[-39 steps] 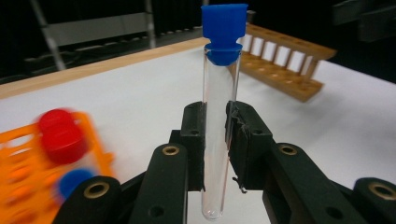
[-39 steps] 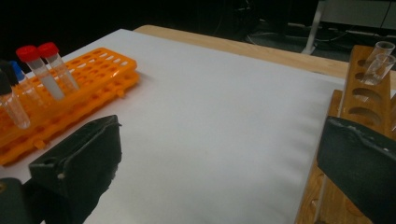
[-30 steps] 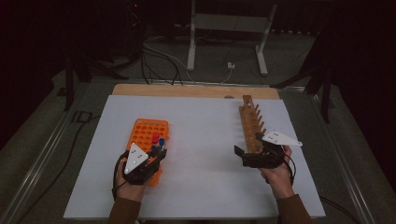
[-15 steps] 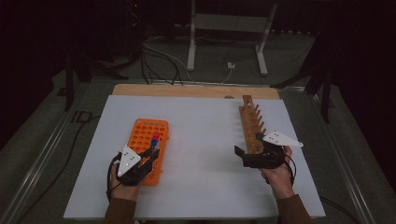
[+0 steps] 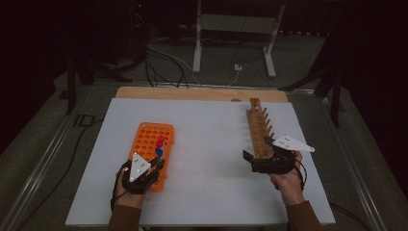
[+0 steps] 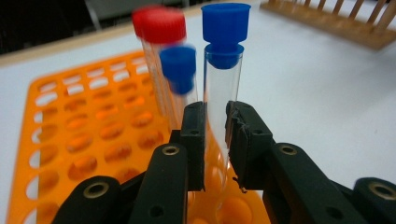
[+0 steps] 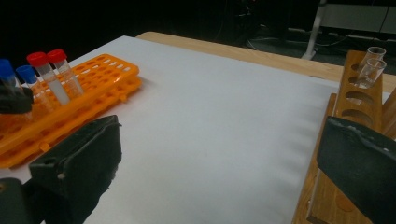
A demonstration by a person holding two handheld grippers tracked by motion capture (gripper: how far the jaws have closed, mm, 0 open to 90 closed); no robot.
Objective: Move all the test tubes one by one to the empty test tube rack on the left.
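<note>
- High view: the left gripper [image 5: 155,166] sits over the near end of the orange rack [image 5: 146,139], which lies on the left half of the white table [image 5: 211,144]; the right gripper [image 5: 255,161] rests at the near end of the wooden rack [image 5: 259,127], on the right half.
- Left gripper view: the two black jaws are closed on the clear wall of a blue-capped tube [image 6: 222,84]. The tube stands nearly upright, its lower end over the rack's holes near the right edge; whether it sits in a hole cannot be told.
- Just behind it, a second blue-capped tube [image 6: 179,70] and a red-capped tube [image 6: 161,28] stand in the rack, both blurred.
- Right gripper view: the jaws stand wide apart, holding nothing; one is over bare table, the other against the wooden rack [image 7: 355,88].
- Two uncapped glass tubes [image 7: 371,65] stand in the far holes of the wooden rack.
- Across the table, two red-capped and two blue-capped tubes rise from the orange rack [image 7: 84,93].
</note>
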